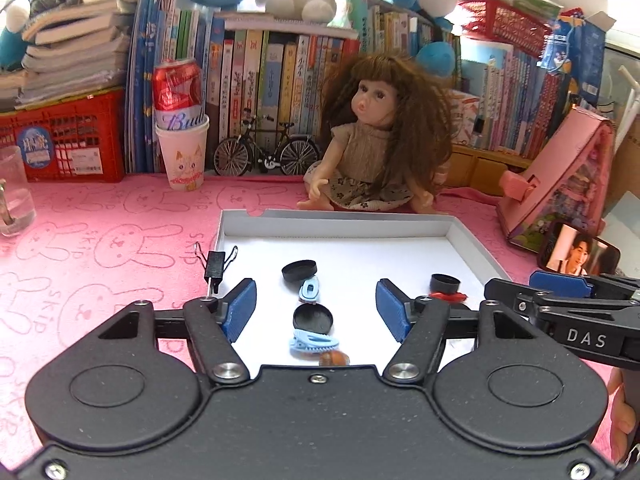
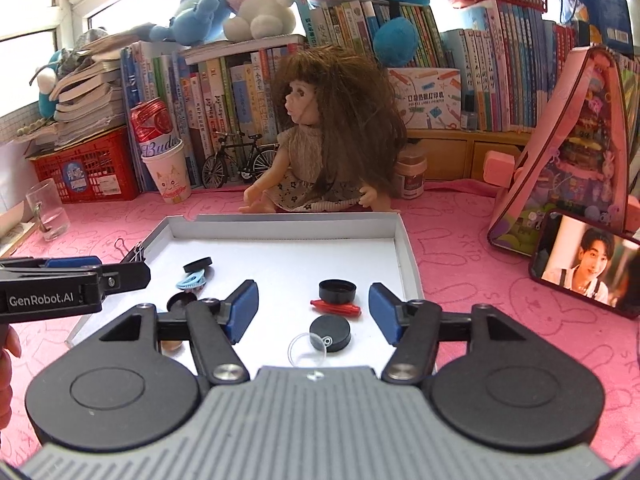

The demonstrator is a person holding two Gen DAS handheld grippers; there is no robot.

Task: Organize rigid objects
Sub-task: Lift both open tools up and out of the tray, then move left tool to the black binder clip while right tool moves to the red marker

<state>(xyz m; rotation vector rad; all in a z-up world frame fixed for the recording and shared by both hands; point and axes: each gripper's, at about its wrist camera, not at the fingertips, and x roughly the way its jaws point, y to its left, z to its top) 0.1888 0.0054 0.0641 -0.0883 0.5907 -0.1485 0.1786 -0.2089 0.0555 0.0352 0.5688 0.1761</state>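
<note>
A shallow white tray (image 1: 340,220) on the pink cloth holds small items. In the left wrist view two black caps (image 1: 299,271) (image 1: 313,318) lie in a line with two light blue hair clips (image 1: 314,344), and a black binder clip (image 1: 216,264) sits on the tray's left rim. My left gripper (image 1: 316,286) hangs open above them, holding nothing. The right wrist view shows a black cap (image 2: 337,291), a red piece (image 2: 336,307), a black disc (image 2: 330,331) and a clear disc (image 2: 308,350). My right gripper (image 2: 313,288) is open over these, also holding nothing.
A doll (image 1: 372,140) sits just behind the tray. A paper cup with a red can (image 1: 182,152), a model bicycle (image 1: 266,152) and a glass (image 1: 14,196) stand at the back left. A phone (image 2: 584,268) and a pink toy house (image 2: 568,152) are on the right.
</note>
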